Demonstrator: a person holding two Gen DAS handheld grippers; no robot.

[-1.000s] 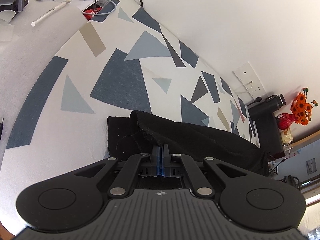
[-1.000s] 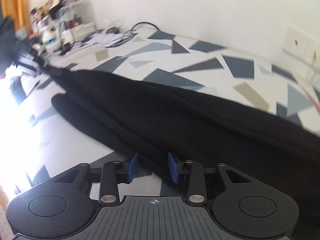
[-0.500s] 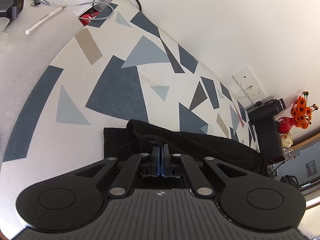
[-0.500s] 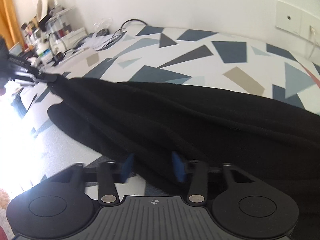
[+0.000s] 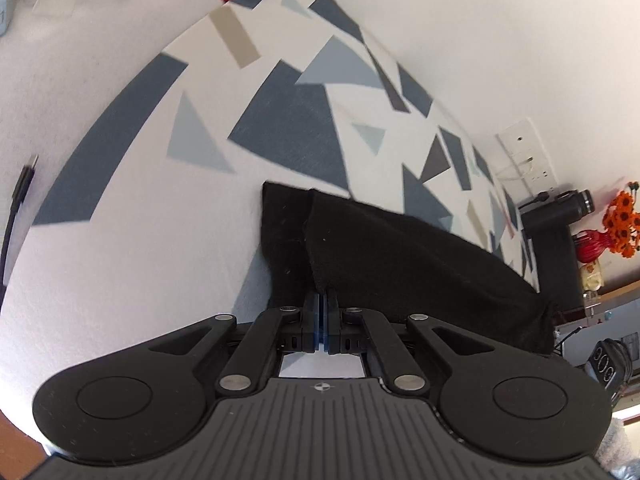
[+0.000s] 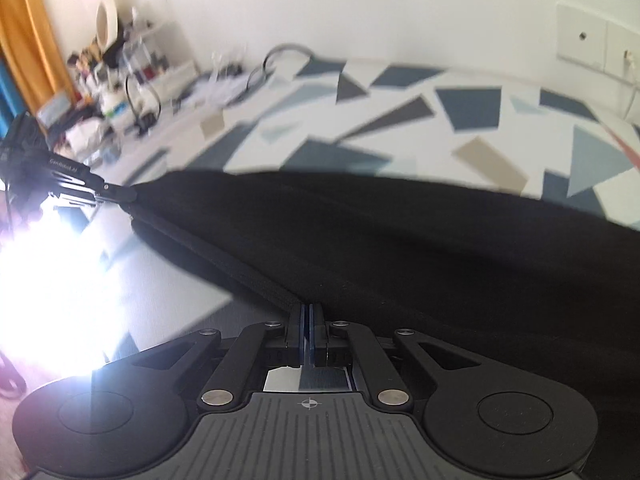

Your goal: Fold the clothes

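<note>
Nearest me the right gripper [image 6: 307, 312] has its fingers pinched tight on the hemmed edge of the black cloth [image 6: 360, 248], and the left gripper [image 5: 322, 300] is likewise clamped on a corner of the cloth [image 5: 400, 256] at its other end, so the edge runs taut between the two. The cloth lies long across the bed cover [image 5: 280, 128], a white sheet with grey and blue triangles, one layer already doubled over another at the left end. To do this fold well, I would say both hands should travel together at one height, keep the edge stretched so it does not sag, and lay it down square on the layer beneath before letting go. Further off stand a wall socket [image 5: 524, 156] and orange flowers [image 5: 622, 224]
</note>
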